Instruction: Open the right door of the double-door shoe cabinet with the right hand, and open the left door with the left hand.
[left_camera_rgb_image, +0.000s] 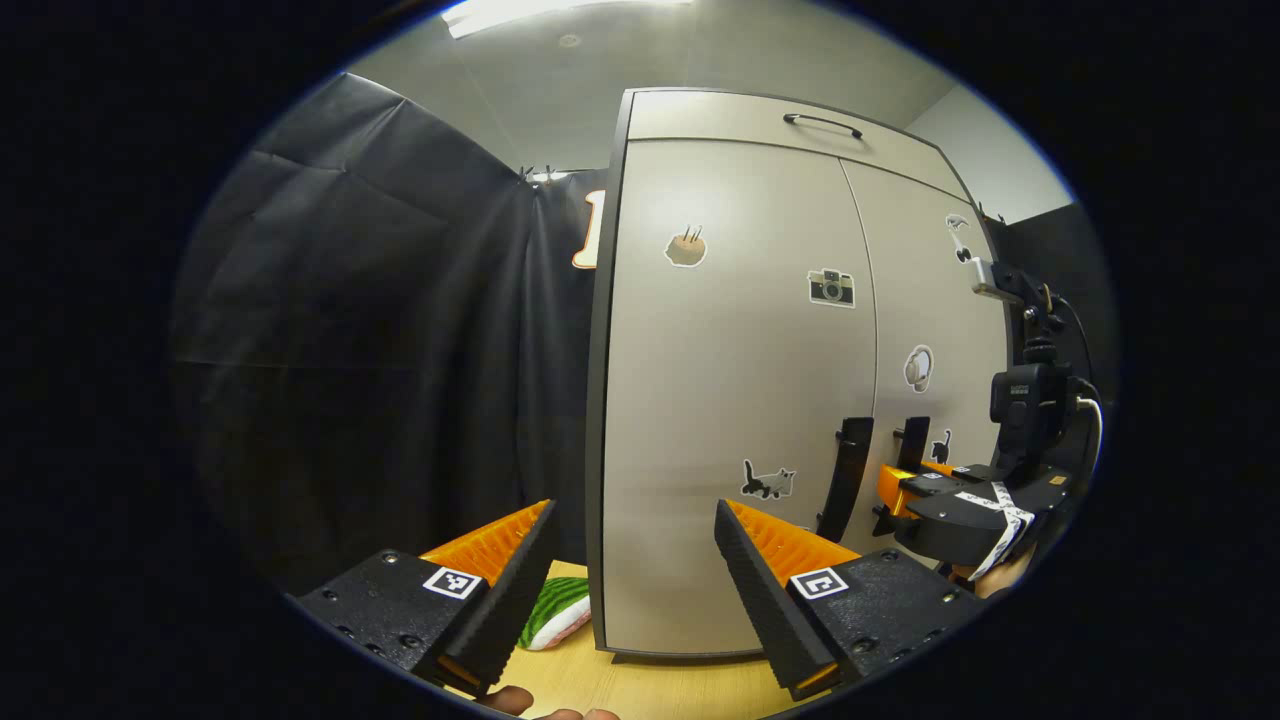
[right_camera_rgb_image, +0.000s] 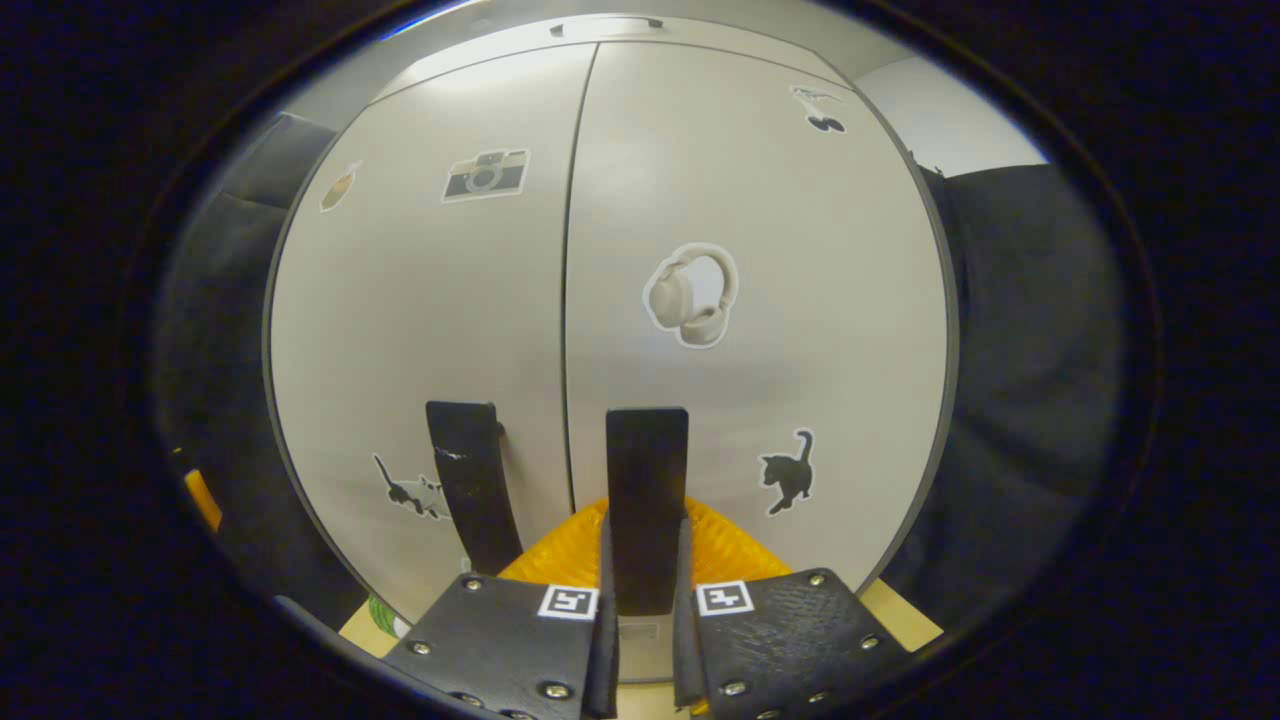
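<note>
The beige shoe cabinet (left_camera_rgb_image: 720, 400) stands upright with both doors closed, the seam (right_camera_rgb_image: 566, 300) running between them. In the right gripper view my right gripper (right_camera_rgb_image: 646, 540) is shut on the dark vertical handle (right_camera_rgb_image: 647, 480) of the right door (right_camera_rgb_image: 760, 250). The left door's handle (right_camera_rgb_image: 468, 480) stands free just beside it. My left gripper (left_camera_rgb_image: 635, 545) is open in front of the cabinet's left edge, holding nothing, well left of the left door's handle (left_camera_rgb_image: 846, 480). In the left gripper view the right gripper (left_camera_rgb_image: 950, 505) sits at the right door's handle (left_camera_rgb_image: 912, 445).
The cabinet rests on a light wooden surface (left_camera_rgb_image: 640, 685). A green and white soft object (left_camera_rgb_image: 555, 610) lies by its lower left corner. A top drawer with a dark handle (left_camera_rgb_image: 822, 122) sits above the doors. Black cloth walls (left_camera_rgb_image: 380, 350) hang on both sides.
</note>
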